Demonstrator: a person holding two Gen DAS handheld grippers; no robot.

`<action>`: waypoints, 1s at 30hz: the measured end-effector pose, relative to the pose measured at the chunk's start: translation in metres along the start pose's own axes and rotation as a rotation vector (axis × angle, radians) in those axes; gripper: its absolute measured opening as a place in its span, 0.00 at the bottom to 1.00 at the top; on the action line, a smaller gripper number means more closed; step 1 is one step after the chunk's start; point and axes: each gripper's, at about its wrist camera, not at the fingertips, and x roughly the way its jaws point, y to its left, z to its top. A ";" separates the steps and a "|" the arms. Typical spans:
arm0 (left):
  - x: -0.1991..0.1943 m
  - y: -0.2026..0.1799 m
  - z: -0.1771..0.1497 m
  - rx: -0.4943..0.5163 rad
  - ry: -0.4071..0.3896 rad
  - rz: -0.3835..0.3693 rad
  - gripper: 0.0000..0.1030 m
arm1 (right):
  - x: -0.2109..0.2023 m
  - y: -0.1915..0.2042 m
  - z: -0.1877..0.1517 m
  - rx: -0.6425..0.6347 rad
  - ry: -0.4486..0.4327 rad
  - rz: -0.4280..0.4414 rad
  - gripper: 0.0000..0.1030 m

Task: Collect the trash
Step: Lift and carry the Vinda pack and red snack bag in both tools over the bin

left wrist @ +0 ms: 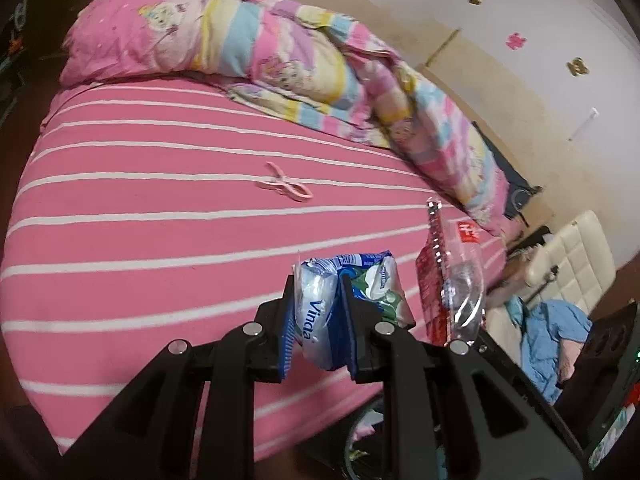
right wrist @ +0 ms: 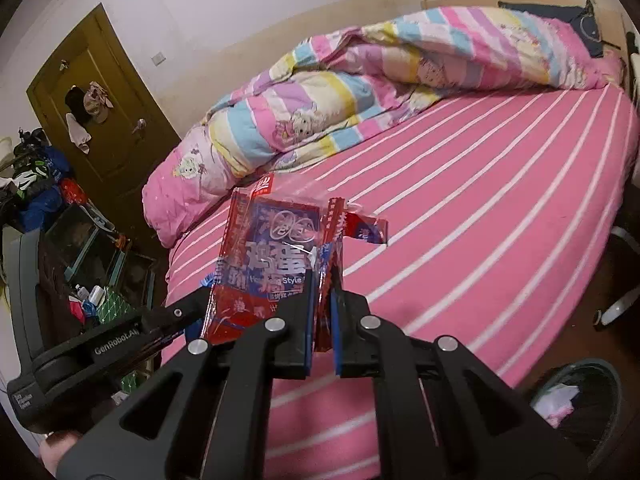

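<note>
My left gripper (left wrist: 318, 308) is shut on a crumpled blue and white tissue pack wrapper (left wrist: 348, 296), held above the pink striped bed (left wrist: 160, 220). My right gripper (right wrist: 322, 300) is shut on a red and blue clear snack wrapper (right wrist: 276, 256), also lifted over the bed. That same red wrapper (left wrist: 444, 280) shows at the right in the left wrist view. The left gripper's black body (right wrist: 92, 348) appears at the lower left of the right wrist view. A pink clothes peg (left wrist: 284, 188) lies on the sheet.
A rumpled pastel quilt (left wrist: 312, 64) lies along the far side of the bed. A dark bin (right wrist: 576, 404) with trash inside stands on the floor by the bed's near edge. A brown door (right wrist: 100, 120) and cluttered shelves (right wrist: 48, 216) are left; a cream chair (left wrist: 572, 260) is right.
</note>
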 end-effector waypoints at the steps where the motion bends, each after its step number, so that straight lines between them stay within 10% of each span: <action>1: -0.004 -0.007 -0.004 0.007 0.000 -0.011 0.19 | -0.006 -0.001 0.000 -0.002 -0.004 -0.004 0.07; 17: -0.024 -0.124 -0.099 0.201 0.091 -0.134 0.19 | -0.148 -0.083 -0.054 0.035 -0.074 -0.164 0.07; 30: 0.053 -0.172 -0.187 0.334 0.307 -0.136 0.19 | -0.176 -0.200 -0.115 0.207 -0.022 -0.276 0.07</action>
